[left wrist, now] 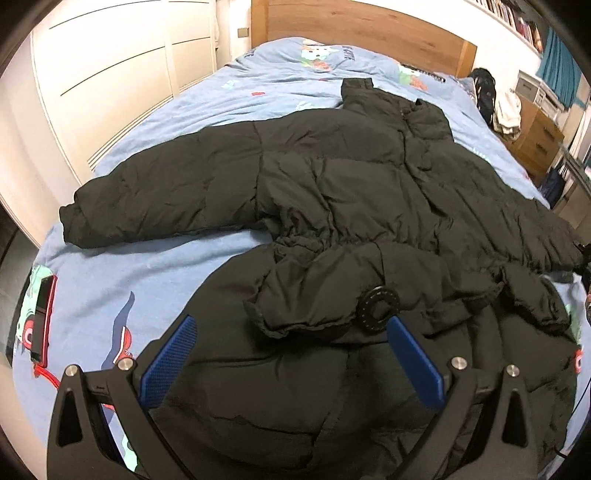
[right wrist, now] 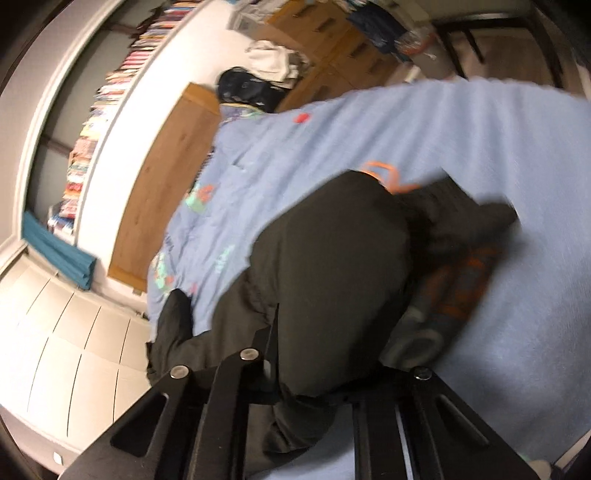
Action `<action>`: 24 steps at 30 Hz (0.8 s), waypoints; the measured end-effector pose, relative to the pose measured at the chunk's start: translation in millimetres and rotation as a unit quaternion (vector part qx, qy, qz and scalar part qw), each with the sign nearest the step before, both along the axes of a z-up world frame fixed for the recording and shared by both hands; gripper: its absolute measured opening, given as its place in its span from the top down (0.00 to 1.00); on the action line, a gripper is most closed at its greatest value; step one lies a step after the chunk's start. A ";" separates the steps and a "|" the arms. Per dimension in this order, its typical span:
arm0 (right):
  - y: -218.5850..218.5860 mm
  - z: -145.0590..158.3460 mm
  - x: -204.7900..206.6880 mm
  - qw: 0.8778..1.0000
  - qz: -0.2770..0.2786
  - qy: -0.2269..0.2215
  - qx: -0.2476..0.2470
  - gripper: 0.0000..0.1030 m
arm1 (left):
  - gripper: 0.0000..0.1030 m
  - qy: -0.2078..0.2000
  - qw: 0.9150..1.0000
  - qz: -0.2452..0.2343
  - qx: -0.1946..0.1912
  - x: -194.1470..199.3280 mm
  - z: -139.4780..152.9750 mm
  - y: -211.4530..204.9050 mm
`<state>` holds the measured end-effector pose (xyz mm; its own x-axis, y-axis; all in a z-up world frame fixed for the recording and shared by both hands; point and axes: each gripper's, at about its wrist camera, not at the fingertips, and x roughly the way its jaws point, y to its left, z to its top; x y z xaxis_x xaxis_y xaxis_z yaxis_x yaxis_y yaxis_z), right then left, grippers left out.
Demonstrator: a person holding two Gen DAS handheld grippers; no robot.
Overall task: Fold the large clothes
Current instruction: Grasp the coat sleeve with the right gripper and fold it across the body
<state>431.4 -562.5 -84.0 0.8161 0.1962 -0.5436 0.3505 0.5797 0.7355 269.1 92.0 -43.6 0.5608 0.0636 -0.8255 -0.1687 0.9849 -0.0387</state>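
Note:
A large black puffer jacket (left wrist: 351, 184) lies spread on the bed's blue printed cover (left wrist: 155, 258), collar toward the headboard, one sleeve out to the left. Its lower hem is folded up over the waist, with a round black badge (left wrist: 380, 306) showing. My left gripper (left wrist: 291, 332) is open above the folded hem, blue pads (left wrist: 170, 354) wide apart and empty. In the right wrist view, blurred by motion, my right gripper (right wrist: 314, 384) is shut on black jacket fabric (right wrist: 332, 266) that bulges up between its arms; the fingertips are hidden by it.
A red-edged phone (left wrist: 40, 314) lies on the cover at the left. A wooden headboard (left wrist: 369, 29), white wardrobe (left wrist: 110, 66) at left, and a dresser (left wrist: 535, 136) with clothes at right surround the bed. Bookshelves (right wrist: 85, 147) line the wall.

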 end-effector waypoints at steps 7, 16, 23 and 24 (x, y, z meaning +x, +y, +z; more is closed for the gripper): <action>56.8 73.0 19.6 0.994 0.070 -0.041 -0.080 0.90 | 0.00 -0.022 0.999 0.031 0.000 -9.0 14.5 18.5; 184.4 137.5 38.1 0.965 0.208 -0.087 -0.134 0.90 | 0.00 -0.039 0.997 0.061 -0.035 -28.6 29.3 60.1; 290.3 141.2 45.1 0.937 0.290 -0.082 -0.176 0.90 | 0.00 -0.044 0.997 0.054 -0.018 -48.2 30.9 85.0; 307.8 137.4 46.0 0.931 0.306 -0.078 -0.182 0.90 | 0.00 -0.044 0.997 0.054 -0.014 -50.4 30.3 87.8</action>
<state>477.4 -254.7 53.4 0.6866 0.4759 -0.5496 -0.2211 0.8568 0.4658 218.7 179.7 -13.2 0.6228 0.1059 -0.7752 -0.2693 0.9593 -0.0853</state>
